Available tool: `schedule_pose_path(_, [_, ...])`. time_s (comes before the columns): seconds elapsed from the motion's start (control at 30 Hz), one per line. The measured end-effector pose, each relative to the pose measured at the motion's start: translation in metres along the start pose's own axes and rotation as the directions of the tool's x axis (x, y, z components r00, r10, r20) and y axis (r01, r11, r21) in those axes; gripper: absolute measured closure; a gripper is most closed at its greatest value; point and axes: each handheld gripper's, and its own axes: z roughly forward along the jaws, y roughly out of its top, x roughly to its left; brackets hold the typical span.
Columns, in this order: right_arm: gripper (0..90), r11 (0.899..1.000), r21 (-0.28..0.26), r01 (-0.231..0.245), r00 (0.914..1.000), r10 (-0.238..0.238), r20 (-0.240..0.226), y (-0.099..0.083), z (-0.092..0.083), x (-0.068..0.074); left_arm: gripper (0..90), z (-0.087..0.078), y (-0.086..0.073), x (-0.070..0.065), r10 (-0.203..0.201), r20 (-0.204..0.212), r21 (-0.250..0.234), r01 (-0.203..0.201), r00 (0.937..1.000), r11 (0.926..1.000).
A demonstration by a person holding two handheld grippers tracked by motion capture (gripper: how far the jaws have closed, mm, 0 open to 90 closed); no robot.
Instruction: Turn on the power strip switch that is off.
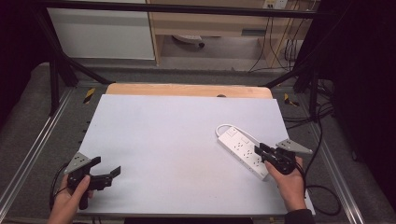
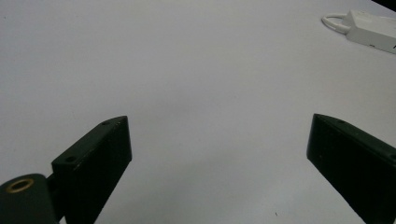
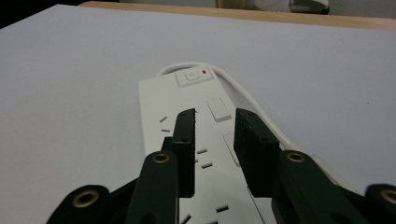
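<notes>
A white power strip lies slantwise on the right part of the white tabletop, its white cord looping from the far end. My right gripper hovers over the strip's near half. In the right gripper view its black jaws stand a small gap apart above the sockets, with nothing between them; the strip's switch and a red light lie farther ahead. My left gripper rests at the front left, jaws spread wide over bare tabletop, holding nothing. The strip shows far off in its view.
A wooden strip borders the tabletop's far edge. Black frame bars and metal rails run along both sides. Dark cables trail over the grey floor at the right.
</notes>
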Motion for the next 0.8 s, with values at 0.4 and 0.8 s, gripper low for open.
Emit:
schedule_pose_path(0.4, [49.7, 1.000, -0.009, -0.012, 0.9999, 0.012, 0.005, 0.0044, -0.0039, 0.0012, 6.6, -0.0006, -0.0003, 0.0000, -0.005, 0.004, -0.002, 0.005, 1.0000, 1.0000])
schedule_pose_path(0.8, [23.2, 1.000, 0.000, -0.018, 0.9998, 0.018, 0.008, 0.0073, -0.0023, 0.0055, 6.6, -0.0010, -0.0005, 0.0003, -0.006, 0.003, -0.001, 0.006, 1.0000, 1.0000])
